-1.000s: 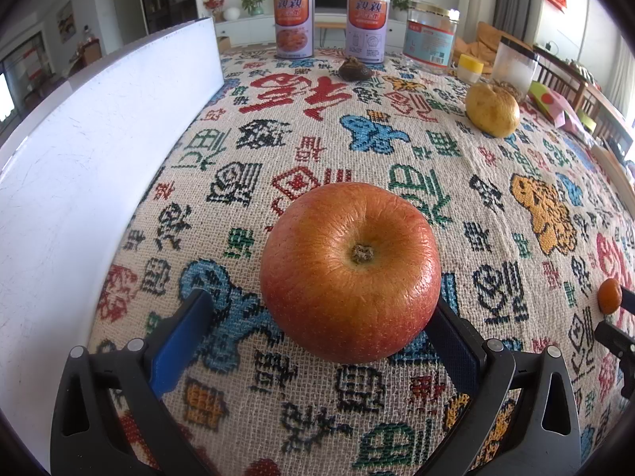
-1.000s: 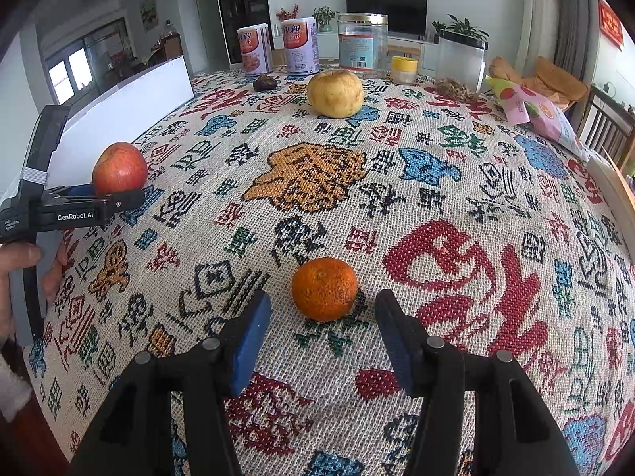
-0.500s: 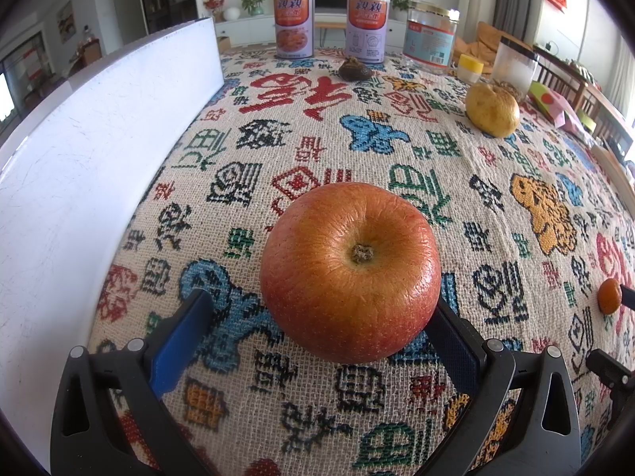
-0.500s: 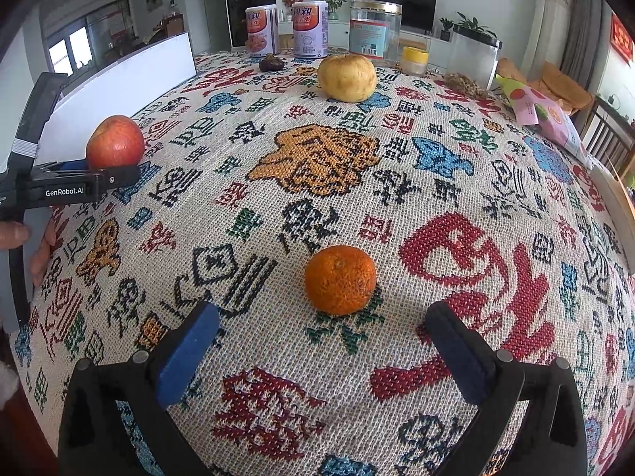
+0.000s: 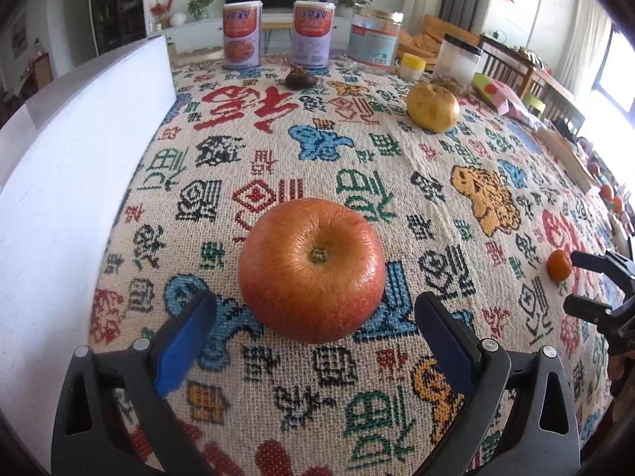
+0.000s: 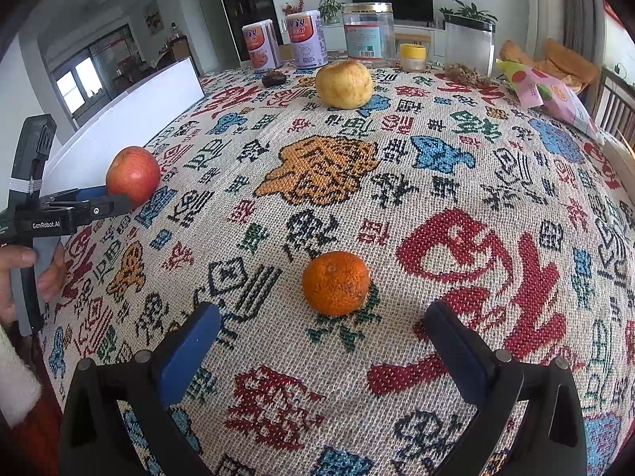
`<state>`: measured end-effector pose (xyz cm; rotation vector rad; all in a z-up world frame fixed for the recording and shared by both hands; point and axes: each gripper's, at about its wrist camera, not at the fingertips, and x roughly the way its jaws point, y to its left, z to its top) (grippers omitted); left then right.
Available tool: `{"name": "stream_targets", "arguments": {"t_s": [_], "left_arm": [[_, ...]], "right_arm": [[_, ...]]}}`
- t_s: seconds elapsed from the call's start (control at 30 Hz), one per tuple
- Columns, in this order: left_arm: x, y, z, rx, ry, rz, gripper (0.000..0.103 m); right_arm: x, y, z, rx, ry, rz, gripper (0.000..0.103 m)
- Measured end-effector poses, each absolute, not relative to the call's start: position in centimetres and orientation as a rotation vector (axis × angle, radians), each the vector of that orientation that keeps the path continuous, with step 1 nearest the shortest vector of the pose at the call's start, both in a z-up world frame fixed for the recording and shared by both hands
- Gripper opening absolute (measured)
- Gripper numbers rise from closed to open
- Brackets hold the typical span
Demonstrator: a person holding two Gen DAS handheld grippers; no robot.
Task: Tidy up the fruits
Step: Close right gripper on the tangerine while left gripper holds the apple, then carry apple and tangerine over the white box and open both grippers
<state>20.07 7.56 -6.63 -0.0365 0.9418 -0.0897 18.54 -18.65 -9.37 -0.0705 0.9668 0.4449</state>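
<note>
1. Your left gripper tilts downward over the counter, jaws released and spread wide; the red apple sits on the patterned cloth just ahead of the blue pads, touching neither.
2. Your right gripper tilts down likewise. Its jaws have just been opening and stand wide, with nothing between them; the small orange lies just beyond the tips.
3. Your left hand wraps the left gripper's handle.
4. A yellow fruit rests far back, near the cans.
</note>
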Motion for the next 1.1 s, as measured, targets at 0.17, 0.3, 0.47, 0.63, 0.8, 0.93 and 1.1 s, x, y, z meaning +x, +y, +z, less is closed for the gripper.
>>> {"name": "stream_targets", "arguments": {"t_s": [0.17,0.3,0.47,0.63,0.8,0.93,1.1], "left_arm": [[20.7,8.7,-7.1,-0.108,0.975,-0.068,0.071],[19.1,9.0,-6.4,-0.13,0.982,-0.053,0.07],[13.8,11.2,-1.3,-0.305,0.946,-0.127,0.07],[9.7,16.7,6.4,-0.442,0.876,-0.152,0.071],[8.4,25.0,9.8,-0.431,0.826,0.05,0.071],[8.5,32.1,7.4,-0.406,0.871,0.28,0.071],[7.5,38.1,1.8,-0.425,0.992,0.467,0.071]], "right_arm": [[19.8,-18.9,-7.4,-0.035,0.977,0.46,0.084],[20.7,-17.4,-8.4,-0.105,1.032,0.459,0.059],[19.0,-15.5,-6.8,-0.136,1.003,0.466,0.029],[17.8,-9.0,-0.8,-0.077,0.928,0.639,0.029],[16.2,3.4,4.6,-0.056,0.893,0.911,0.029],[14.2,13.3,5.8,-0.096,0.911,1.08,0.029],[12.9,21.6,2.4,-0.252,0.996,1.1,0.029]]}}
